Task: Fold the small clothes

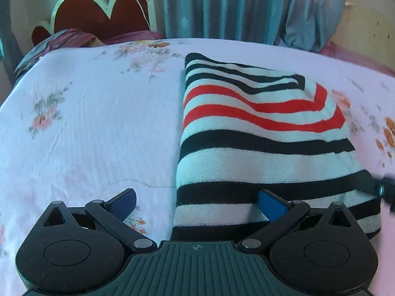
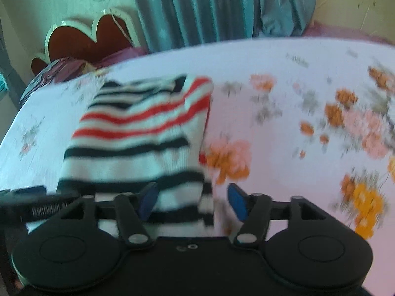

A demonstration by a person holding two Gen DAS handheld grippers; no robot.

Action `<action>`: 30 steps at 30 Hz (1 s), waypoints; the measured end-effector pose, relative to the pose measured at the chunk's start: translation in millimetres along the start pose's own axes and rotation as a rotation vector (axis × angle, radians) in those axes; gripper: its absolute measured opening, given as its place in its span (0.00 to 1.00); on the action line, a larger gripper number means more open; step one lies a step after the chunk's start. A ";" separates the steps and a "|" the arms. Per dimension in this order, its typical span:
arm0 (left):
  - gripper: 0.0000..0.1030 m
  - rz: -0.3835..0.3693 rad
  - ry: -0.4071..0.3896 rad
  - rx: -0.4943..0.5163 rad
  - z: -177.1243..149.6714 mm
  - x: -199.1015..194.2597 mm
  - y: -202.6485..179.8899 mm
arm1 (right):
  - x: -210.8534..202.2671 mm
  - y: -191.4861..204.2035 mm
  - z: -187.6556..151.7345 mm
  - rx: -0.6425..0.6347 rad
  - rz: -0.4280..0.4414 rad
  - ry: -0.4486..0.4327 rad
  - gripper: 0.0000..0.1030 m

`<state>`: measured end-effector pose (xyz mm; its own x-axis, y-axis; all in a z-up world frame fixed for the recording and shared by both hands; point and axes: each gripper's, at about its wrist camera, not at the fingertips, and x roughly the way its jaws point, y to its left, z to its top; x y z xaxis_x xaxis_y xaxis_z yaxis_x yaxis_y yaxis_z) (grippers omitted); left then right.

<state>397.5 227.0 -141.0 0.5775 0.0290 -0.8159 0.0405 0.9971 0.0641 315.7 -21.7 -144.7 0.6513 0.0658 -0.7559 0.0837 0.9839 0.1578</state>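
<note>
Both pairs of jaws stand apart, and nothing is pinched in either. On the left gripper [image 1: 196,203] the two blue-padded fingers are spread wide: the left pad [image 1: 123,203] hangs over bare sheet, while the right pad [image 1: 271,206] lies over the near end of the folded knitted garment with black, white and red stripes [image 1: 259,135], whose left folded edge runs up between the two fingers. On the right gripper [image 2: 191,203] the fingers are also parted, with the left pad [image 2: 148,201] over the garment's near corner and the right pad [image 2: 237,201] over the sheet just beside it; the garment's right edge [image 2: 205,148] falls between them, and whether either pad touches the cloth cannot be told, as this view is blurred. The striped garment lies folded into a thick oblong on the white bedsheet printed with pink and orange flowers [image 1: 86,123], its red stripes across the middle and black ones at both ends. In the right wrist view a black part with a coiled spring [image 2: 47,209], apparently the other gripper, sits at the left beside the garment's near end. Beyond the bed hang teal pleated curtains [image 1: 222,5], and at the far left stands a dark red scalloped headboard with a pale rim [image 1: 98,14], with a purple crumpled cloth [image 1: 69,38] below it.
</note>
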 end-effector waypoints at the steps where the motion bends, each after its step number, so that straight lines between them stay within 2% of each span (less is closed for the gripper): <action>1: 1.00 -0.007 0.005 -0.004 3.0 -0.4 0.6 | 0.7 0.6 4.7 -0.007 -0.020 -0.014 0.65; 6: 1.00 0.006 -0.016 -0.003 15.8 -4.6 1.1 | 13.6 4.9 20.0 -0.015 -0.104 -0.058 0.78; 10: 1.00 0.006 0.005 0.014 20.0 3.0 -0.3 | 39.4 9.9 16.7 -0.066 -0.159 0.013 0.78; 14: 1.00 0.000 0.020 -0.002 20.9 4.1 -0.7 | 39.2 11.0 16.5 -0.087 -0.163 0.019 0.80; 23: 1.00 0.008 -0.040 0.003 6.2 -52.0 -2.9 | -7.2 5.8 2.4 -0.069 -0.071 -0.011 0.83; 30: 1.00 -0.008 -0.069 -0.035 -30.0 -122.5 -1.6 | -76.6 -2.3 -28.8 -0.106 0.024 -0.042 0.88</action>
<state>302.3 224.0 -58.4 0.6319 0.0175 -0.7748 0.0175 0.9992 0.0368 243.9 -24.3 -105.5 0.6835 0.0846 -0.7251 -0.0108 0.9943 0.1058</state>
